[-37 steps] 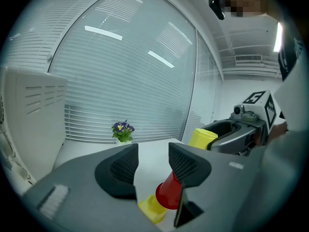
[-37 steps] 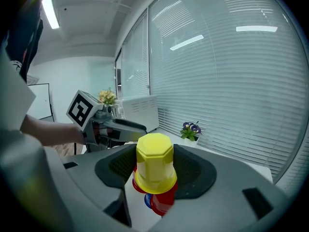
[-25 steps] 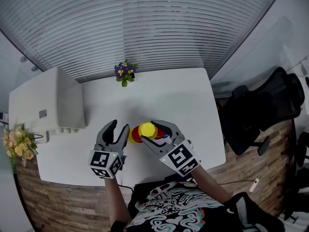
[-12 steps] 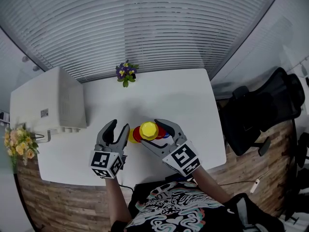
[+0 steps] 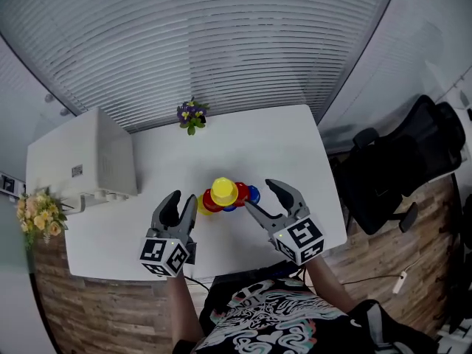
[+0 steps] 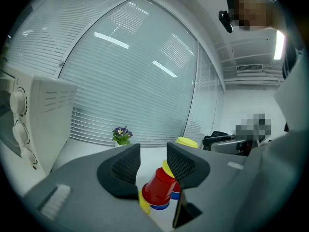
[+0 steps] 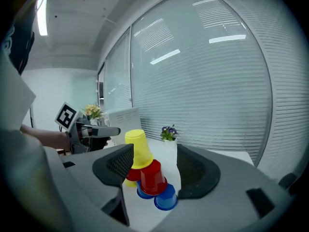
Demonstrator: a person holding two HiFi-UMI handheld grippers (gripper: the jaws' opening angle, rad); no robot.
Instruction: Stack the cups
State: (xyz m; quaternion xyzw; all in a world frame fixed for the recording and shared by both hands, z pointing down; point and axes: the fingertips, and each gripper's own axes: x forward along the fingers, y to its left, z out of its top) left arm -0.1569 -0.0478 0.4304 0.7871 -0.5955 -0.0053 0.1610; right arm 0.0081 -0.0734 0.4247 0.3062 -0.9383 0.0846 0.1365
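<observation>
Head view | cup stack point(image 5: 225, 196) between tools | left tool point(image 5: 182, 199) released, empty — right tool point(image 5: 259, 196) released, empty, jaws just closing

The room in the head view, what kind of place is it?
Probably an office: a black swivel office chair, wide white slatted window blinds and a plain white rectangular table.

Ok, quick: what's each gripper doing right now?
Left gripper: open, holding nothing.
Right gripper: open, jaws just closing slightly, nothing between them, clear of the cups.
</observation>
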